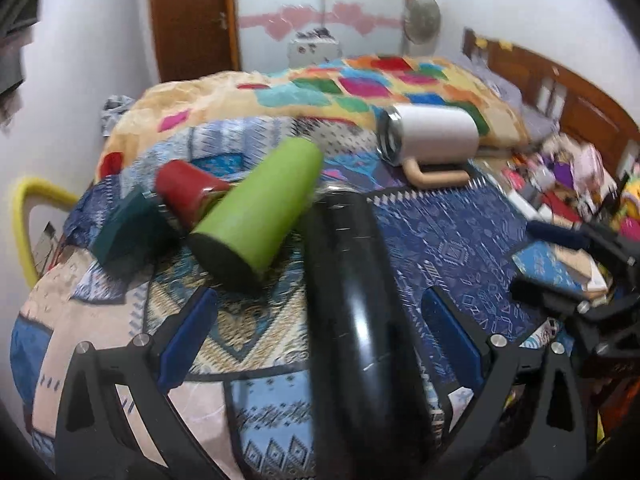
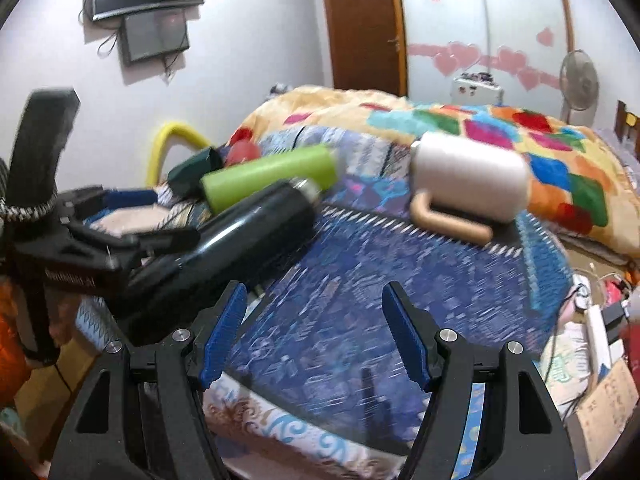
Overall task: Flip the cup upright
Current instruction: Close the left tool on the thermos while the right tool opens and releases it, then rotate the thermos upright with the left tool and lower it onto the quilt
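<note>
A black flask (image 1: 352, 300) lies on its side on the patterned bedspread between the wide-open fingers of my left gripper (image 1: 324, 336); contact cannot be told. It also shows in the right wrist view (image 2: 240, 240), with the left gripper (image 2: 120, 220) around its base. A green cup (image 1: 260, 208) lies on its side beyond it, also in the right wrist view (image 2: 272, 176). A white mug (image 1: 432, 136) with a tan handle lies on its side further back, also in the right wrist view (image 2: 472, 176). My right gripper (image 2: 316, 332) is open and empty above the blue cloth.
A red cup (image 1: 184, 192) and a dark green box (image 1: 128, 232) lie left of the green cup. A colourful quilt (image 1: 360, 88) is bunched behind. Clutter (image 1: 560, 176) lies at the right. The right gripper (image 1: 592, 264) shows at the right edge.
</note>
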